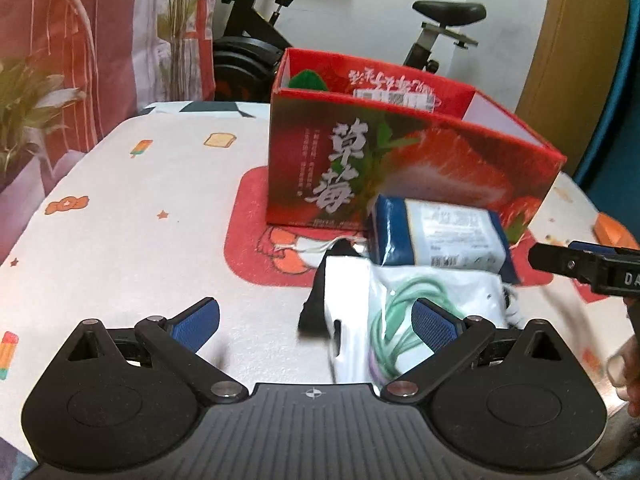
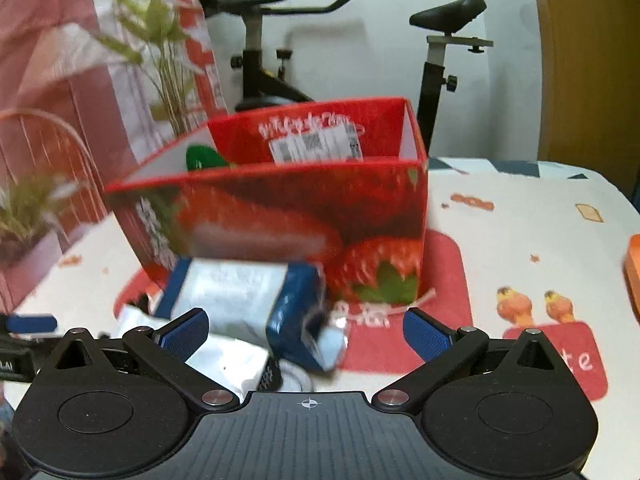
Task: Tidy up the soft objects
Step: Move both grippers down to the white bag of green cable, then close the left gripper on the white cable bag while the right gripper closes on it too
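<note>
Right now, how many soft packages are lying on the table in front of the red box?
2. The blue-and-white pack lies against the red strawberry box; the white bag with green print lies just in front of it. More may be hidden underneath or inside the box.

The strawberry box (image 2: 280,216) is motion-blurred in the right wrist view; its side lettering cannot be read. A green item (image 1: 306,80) inside it shows only its top above the box wall. The blue-and-white pack (image 1: 436,236) has label print too small to read. The white packet (image 1: 400,320) beneath it is partly covered by the pack. An orange object (image 2: 633,276) at the worktop's right edge is cut off by the frame, identity undetermined.
</note>
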`<state>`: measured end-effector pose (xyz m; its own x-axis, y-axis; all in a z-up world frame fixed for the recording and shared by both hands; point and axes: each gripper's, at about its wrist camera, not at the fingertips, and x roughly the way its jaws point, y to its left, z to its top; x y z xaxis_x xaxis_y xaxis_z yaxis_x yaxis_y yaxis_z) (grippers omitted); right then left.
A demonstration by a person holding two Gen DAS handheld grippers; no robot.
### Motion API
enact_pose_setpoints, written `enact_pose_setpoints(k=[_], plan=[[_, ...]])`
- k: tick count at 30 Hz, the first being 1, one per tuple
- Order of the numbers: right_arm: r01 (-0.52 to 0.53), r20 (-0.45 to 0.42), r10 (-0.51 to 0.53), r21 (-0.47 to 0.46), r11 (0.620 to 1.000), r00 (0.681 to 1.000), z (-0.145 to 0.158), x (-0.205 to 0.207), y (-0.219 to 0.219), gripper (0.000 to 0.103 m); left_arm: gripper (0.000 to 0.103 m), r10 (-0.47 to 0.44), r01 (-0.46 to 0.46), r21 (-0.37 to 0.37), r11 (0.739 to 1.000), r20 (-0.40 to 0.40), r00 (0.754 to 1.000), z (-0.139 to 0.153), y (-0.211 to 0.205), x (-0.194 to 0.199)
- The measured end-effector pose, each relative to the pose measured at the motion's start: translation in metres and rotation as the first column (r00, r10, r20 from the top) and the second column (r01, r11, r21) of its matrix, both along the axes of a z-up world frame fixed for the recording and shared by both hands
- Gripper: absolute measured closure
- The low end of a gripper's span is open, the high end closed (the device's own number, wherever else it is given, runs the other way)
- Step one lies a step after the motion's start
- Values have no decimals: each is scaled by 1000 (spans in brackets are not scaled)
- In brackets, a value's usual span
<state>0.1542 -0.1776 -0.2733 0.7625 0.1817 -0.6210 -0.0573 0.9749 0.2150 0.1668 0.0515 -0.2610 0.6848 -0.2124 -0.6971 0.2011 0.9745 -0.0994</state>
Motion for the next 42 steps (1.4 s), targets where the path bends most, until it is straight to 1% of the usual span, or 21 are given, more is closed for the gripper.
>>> enact_pose_setpoints(k=[3,6,8,10,12,14,16,18,21,23,25,28,34,37,42], plan=[[-30,-36,30,23,999,999,-10,-2,7,1,0,-8,8,13,1000,-10,1000,-4,-4,0],[-68,-52,67,-5,998,996,-14,-3,17,2,1,-31,31,18,999,-10,999,-8,-7,-4],[-101,-52,101,-9,995,994,-13,-1,22,7,6,-44,44,13,999,-7,999,-11,-9,-5],[-123,-49,123,-3,992,991,-12,-2,23,19,20,-61,61,-7,998,-6,998,-12,-8,-5],[-135,-54,135,6,991,989,-12,-2,24,22,22,-66,66,-18,998,-17,998,-15,-8,-5],[-144,-60,146,22,989,988,-13,-2,24,30,28,-62,61,-26,998,-25,998,-17,-7,-4],[-156,-65,158,32,987,985,-14,-1,24,43,36,-64,63,-38,997,-34,997,-18,-6,-3],[-172,-67,174,34,984,982,-13,-2,26,46,41,-71,69,-44,997,-44,996,-19,-7,-2],[-200,-78,204,60,978,976,-11,-4,27,46,49,-90,87,-59,995,-64,994,-21,-7,-1],[-212,-83,219,79,974,972,-9,-5,27,48,49,-98,92,-77,993,-72,993,-20,-6,-2],[-228,-96,236,85,970,967,-10,-6,29,56,50,-101,92,-101,991,-80,992,-21,-5,-2],[-247,-125,256,87,965,959,-14,-5,33,61,51,-106,93,-119,988,-102,989,-24,-6,0],[-248,-175,263,103,963,949,-21,-4,33,61,51,-108,92,-138,986,-118,987,-26,-4,0],[-255,-174,269,103,962,947,-22,-4,34,62,51,-107,87,-152,984,-126,986,-28,-3,1],[-278,-160,287,77,957,944,-20,-4,39,66,51,-143,121,-164,979,-128,981,-30,-9,2]])
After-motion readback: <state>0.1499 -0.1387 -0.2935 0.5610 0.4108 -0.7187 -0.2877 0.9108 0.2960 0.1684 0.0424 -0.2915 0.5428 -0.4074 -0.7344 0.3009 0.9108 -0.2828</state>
